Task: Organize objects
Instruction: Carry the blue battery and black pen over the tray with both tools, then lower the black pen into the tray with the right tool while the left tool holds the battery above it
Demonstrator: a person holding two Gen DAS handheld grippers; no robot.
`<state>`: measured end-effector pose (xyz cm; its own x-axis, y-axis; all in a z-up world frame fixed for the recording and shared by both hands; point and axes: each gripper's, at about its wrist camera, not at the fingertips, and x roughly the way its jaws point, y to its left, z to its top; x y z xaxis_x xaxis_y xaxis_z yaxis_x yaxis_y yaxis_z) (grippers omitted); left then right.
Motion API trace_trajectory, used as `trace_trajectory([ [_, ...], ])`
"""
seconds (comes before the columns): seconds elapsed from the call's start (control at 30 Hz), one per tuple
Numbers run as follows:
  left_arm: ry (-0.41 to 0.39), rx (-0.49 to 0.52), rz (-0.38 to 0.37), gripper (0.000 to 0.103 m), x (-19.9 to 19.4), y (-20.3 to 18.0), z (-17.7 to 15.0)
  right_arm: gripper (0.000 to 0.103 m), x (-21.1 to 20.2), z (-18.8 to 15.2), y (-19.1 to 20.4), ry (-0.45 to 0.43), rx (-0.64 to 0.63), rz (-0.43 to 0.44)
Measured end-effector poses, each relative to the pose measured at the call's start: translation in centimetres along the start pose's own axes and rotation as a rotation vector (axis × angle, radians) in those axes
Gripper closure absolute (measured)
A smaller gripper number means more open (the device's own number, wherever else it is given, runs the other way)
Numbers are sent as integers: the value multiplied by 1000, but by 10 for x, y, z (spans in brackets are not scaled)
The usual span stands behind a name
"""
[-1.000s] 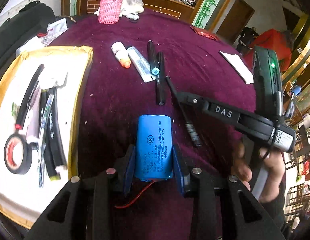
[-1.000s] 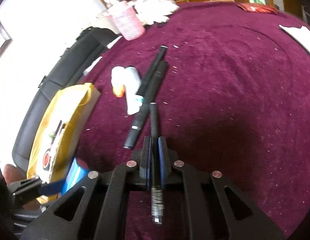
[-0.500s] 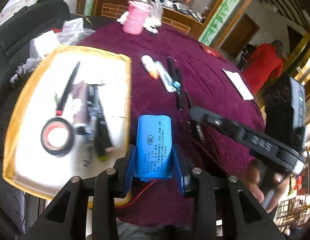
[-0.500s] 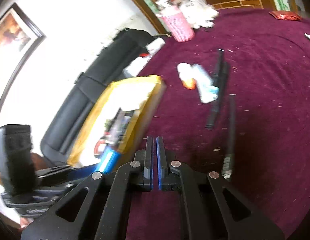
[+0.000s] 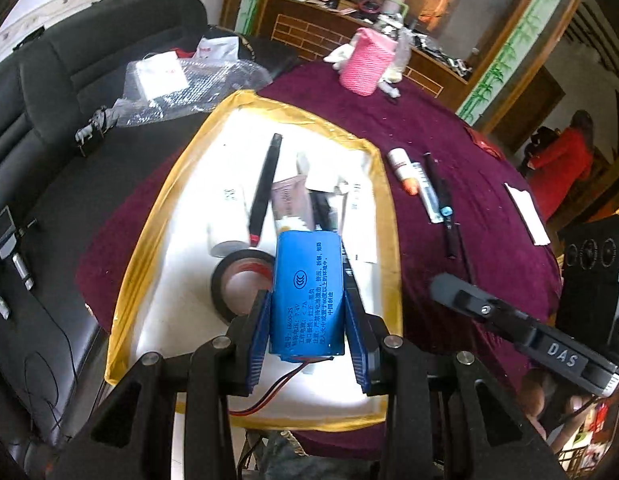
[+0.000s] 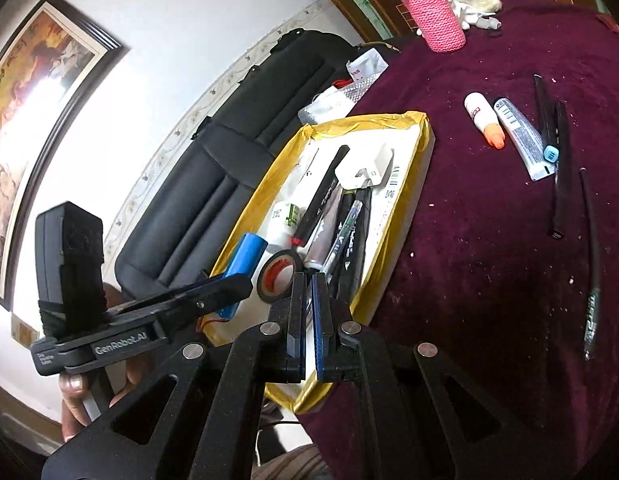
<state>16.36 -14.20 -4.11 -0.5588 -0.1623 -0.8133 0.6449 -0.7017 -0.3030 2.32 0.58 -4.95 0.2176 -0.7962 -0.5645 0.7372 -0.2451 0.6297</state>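
My left gripper (image 5: 307,298) is shut on a blue battery pack (image 5: 309,292) with red and black wires, held above the yellow-rimmed white tray (image 5: 189,168). The pack also shows in the right wrist view (image 6: 245,258), over the tray (image 6: 413,184). My right gripper (image 6: 308,280) is shut and empty, above the tray's near corner. The tray holds a black tape roll (image 5: 233,280), pens and tubes. On the purple cloth lie a white bottle with an orange cap (image 6: 483,118), a white tube (image 6: 519,138), black pens (image 6: 559,164) and a thin black rod (image 6: 591,252).
A pink knitted cup (image 5: 367,62) stands at the table's far side. A black sofa (image 5: 37,128) with plastic bags lies left of the table. White paper (image 5: 527,212) lies at the right on the purple cloth (image 6: 489,260).
My left gripper has carried the battery pack left, from over the cloth to above the tray. My right gripper let go of the thin black rod, shut, and swung left toward the tray.
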Motion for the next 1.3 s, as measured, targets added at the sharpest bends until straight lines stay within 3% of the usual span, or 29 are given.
trace_trajectory([
  [0.1, 9, -9, -9, 68, 5, 4, -1, 100, 3, 5, -2, -5, 6, -5],
  [0.23, 23, -2, -26, 68, 10, 1, -5, 99, -23, 9, -9, -72, -72, -52],
  [0.3, 27, 7, -40, 68, 13, -4, -5, 80, -33, 11, -24, -65, -69, -127],
  [0.37, 28, 16, -57, 68, 14, -10, -6, 74, -45, 10, -43, -79, -61, -223],
  [0.57, 44, 57, -101, 68, 15, -33, -9, 74, -50, 15, -96, -21, -11, -535],
  [0.67, 48, 88, -125, 68, 15, -49, -11, 74, -42, 15, -105, 7, -2, -532],
  [0.73, 51, 99, -136, 68, 16, -56, -12, 74, -30, 14, -104, 40, -36, -607],
  [0.8, 57, 115, -147, 68, 17, -64, -13, 93, -21, 10, -97, 48, -104, -713],
  [0.87, 65, 126, -156, 68, 19, -71, -15, 94, -17, 7, -92, 52, -139, -786],
  [0.97, 69, 138, -156, 68, 20, -78, -17, 95, -26, 11, -101, 32, -63, -753],
  [1.07, 71, 132, -147, 68, 21, -78, -17, 94, -46, 10, -105, -20, 57, -594],
  [1.3, 50, 102, -122, 68, 15, -66, -13, 94, -44, 6, -44, -81, 7, -296],
])
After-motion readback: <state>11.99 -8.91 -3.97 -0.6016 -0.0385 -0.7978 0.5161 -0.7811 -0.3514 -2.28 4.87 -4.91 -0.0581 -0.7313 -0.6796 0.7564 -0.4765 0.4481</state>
